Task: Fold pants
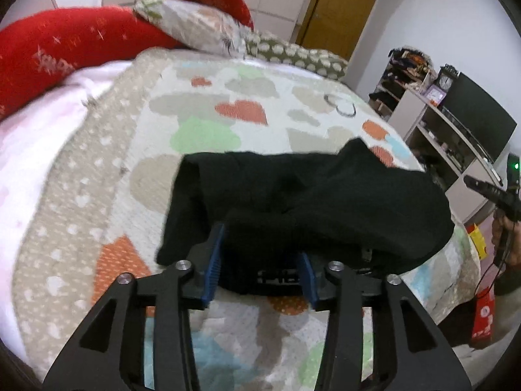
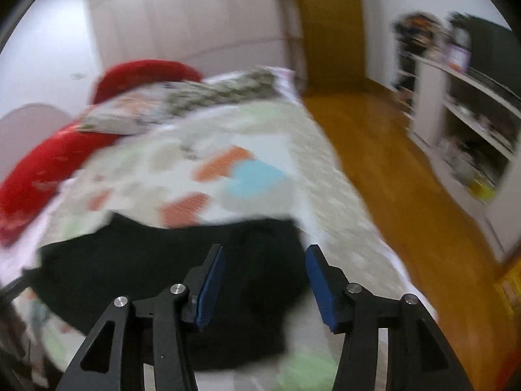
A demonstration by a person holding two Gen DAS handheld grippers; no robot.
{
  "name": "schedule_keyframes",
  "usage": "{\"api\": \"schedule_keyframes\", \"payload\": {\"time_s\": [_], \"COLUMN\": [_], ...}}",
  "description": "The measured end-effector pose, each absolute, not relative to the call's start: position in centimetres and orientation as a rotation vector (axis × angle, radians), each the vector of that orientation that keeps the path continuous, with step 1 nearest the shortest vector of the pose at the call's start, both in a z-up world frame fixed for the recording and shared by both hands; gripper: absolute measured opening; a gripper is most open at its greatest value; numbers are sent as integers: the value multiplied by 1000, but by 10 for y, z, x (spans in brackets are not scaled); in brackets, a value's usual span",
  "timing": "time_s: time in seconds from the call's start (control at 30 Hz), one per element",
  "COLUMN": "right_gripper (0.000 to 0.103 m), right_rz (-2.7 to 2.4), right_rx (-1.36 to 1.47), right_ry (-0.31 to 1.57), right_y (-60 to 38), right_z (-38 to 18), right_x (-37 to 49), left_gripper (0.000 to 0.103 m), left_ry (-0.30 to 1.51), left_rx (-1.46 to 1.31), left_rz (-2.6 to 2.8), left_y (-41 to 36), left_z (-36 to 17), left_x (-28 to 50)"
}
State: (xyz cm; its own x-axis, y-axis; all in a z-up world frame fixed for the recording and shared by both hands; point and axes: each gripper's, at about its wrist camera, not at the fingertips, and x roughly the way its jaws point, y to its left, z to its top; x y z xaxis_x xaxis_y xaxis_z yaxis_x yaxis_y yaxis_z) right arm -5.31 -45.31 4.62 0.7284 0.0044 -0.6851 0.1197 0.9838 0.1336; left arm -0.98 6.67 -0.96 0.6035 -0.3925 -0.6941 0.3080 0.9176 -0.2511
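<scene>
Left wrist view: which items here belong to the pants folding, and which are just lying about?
Part of the job:
black pants
left gripper, open
right gripper, open
bed quilt under the pants

Just lying about:
red pillows
patterned pillow
ring-shaped item on the quilt
shelves

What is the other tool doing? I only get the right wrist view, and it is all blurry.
Observer: The left tool is open, with the near edge of the black pants lying between its fingers.
Operator: Is anything else lying on the bed?
Observer: Yes, a small thin ring lies on the quilt, beyond the pants.
Operator: And what is on that shelf to the right?
Observer: A small clock stands on top of it.
</scene>
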Motion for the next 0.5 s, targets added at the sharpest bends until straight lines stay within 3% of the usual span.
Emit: {"api": "schedule_keyframes", "payload": {"time_s": [0.07, 0.4, 0.5], "right_gripper": [56, 56, 56], "right_rz": [19, 313, 302], "right_rx": [131, -17, -64], "right_ry": [747, 829, 816], "right_y": [-425, -286, -269], "right_z": [50, 13, 5], "right_x": [-36, 34, 49], "left_gripper": [57, 57, 68], "left_ry": [807, 759, 761], "left_rx": [-107, -246, -259], "left_rz": [-380, -247, -278], "left_y": [73, 118, 113], "left_z": [-2, 14, 15], "left_x": [-13, -19, -22]}}
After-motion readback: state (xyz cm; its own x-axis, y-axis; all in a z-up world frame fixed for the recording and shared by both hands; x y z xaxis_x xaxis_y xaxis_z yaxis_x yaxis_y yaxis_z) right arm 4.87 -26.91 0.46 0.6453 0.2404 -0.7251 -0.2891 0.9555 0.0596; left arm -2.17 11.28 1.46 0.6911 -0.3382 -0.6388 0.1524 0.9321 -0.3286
